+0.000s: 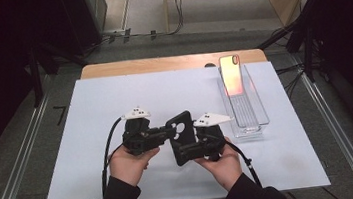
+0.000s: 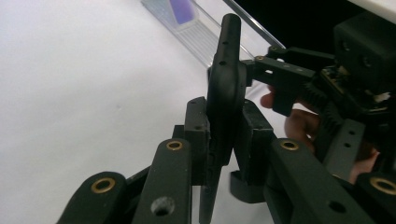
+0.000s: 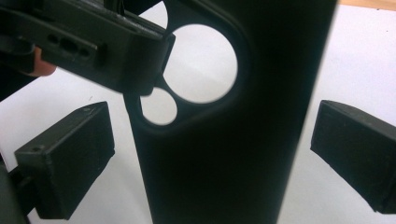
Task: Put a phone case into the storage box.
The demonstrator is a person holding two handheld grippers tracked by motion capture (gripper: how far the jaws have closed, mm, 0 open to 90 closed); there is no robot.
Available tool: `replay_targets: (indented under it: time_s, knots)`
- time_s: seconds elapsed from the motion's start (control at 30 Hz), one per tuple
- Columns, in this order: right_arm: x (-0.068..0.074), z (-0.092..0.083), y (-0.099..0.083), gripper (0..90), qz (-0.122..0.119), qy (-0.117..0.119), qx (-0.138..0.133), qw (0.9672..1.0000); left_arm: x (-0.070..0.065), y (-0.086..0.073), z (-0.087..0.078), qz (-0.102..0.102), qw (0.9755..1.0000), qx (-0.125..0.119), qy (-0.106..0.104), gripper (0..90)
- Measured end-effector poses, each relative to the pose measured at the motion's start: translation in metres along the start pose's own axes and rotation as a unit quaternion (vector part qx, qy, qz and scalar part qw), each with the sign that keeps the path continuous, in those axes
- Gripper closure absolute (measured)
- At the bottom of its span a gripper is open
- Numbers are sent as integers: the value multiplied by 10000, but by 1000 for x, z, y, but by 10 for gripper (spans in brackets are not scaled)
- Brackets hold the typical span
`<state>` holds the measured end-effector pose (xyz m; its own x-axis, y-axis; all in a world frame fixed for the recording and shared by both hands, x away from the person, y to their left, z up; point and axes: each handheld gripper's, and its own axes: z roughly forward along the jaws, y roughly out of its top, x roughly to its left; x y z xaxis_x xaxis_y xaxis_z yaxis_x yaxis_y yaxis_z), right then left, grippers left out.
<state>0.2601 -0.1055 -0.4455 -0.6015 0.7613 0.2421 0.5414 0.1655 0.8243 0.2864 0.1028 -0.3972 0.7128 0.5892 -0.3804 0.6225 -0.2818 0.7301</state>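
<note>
Black soft plastic phone case [image 1: 181,136]: left tongs [image 1: 169,132] pinching its edge, holding it upright between both tongs. Right tongs [image 3: 210,154] spread, straddling case w/o touching. Next, prob.: right tongs closing for hand-over.

The phone case [image 1: 181,137] stood near the table's [image 1: 89,104] front edge; the tray [image 1: 262,117] with the phone [image 1: 231,75] lay toward its right edge

A clear plastic tray [image 1: 252,116] lies on the white sheet [image 1: 90,114] near its right edge. A phone [image 1: 231,75] with a shiny orange-pink back leans in the tray's far end. Beyond the sheet's far edge, the wooden tabletop [image 1: 160,64] shows.
</note>
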Motion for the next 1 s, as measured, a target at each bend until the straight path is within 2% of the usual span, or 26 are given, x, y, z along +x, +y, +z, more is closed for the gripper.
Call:
replay_targets:
  time_s: [0.2, 0.23, 0.27, 0.6, 0.67, 0.77, 0.87, 1.0]
  knots:
    - [0, 2, 0, 0, -27, -57, 15, 10000, -6, -1, 4, 87, 9999, 38, -35, 768]
    - [0, 2, -1, 103, -37, -52, 12, 10000, -7, -1, 5, 110, 9999, 54, -37, 768]
    - [-1, 1, -1, 115, -45, -37, 9, 10000, -7, -1, 5, 110, 9999, 54, -37, 768]
    - [-1, 1, 1, 135, -122, 31, 84, 9999, -8, -1, 4, 163, 9998, 43, -68, 755]
    - [-1, 1, 1, 135, -167, 20, 84, 9998, -9, 0, 4, 216, 9998, 37, -16, 670]
    - [-2, 3, 0, 135, -188, 10, 155, 9997, -6, 2, 3, 19, 9999, 36, -145, 578]
    - [-3, 4, -1, 135, -165, -2, 210, 9996, -3, 3, 1, -87, 9997, 38, -204, 515]
    - [-5, 3, 0, 135, -180, -10, 191, 9997, 0, 4, -1, -126, 9996, 38, -239, 463]
